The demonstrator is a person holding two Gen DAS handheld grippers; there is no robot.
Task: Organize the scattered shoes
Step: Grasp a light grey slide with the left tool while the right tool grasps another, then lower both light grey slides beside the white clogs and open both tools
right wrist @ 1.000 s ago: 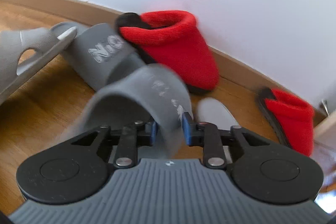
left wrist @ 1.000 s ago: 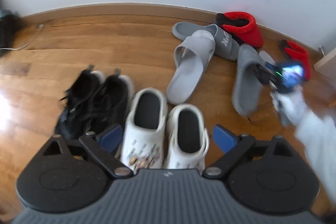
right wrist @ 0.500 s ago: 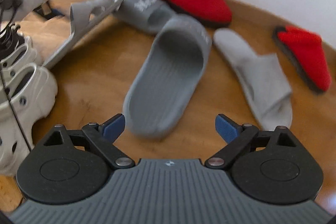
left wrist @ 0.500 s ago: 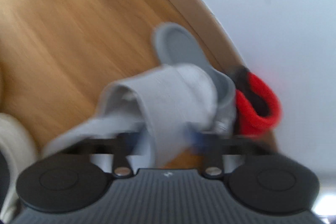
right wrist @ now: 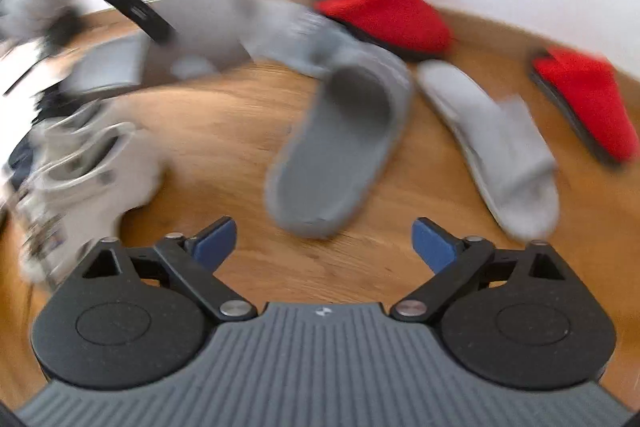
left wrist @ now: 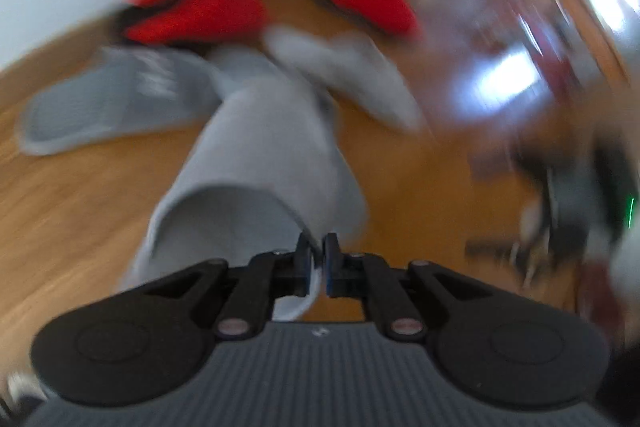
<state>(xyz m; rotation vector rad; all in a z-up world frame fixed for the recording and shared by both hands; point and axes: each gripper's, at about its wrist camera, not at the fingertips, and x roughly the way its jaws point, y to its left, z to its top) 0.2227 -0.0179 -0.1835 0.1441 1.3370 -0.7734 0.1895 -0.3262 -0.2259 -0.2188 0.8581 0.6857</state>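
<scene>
Pale grey slide (left wrist: pixel 256 147), strap arched

Counting two red slippers (right wrist: pixel 390 13) (right wrist: pixel 588 99), four grey slides (right wrist: pixel 340 147) (right wrist: pixel 496 143) (right wrist: pixel 304 35) (right wrist: pixel 192 23), two white clogs (right wrist: pixel 92 163) (right wrist: pixel 60 123).

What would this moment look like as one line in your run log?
left hand-held gripper: shut on light grey slide | right hand-held gripper: open, empty, above dark grey slide | red slippers: untouched

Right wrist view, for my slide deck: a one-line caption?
Open right claw above a dark grey slide, red slippers by the wall.
</scene>
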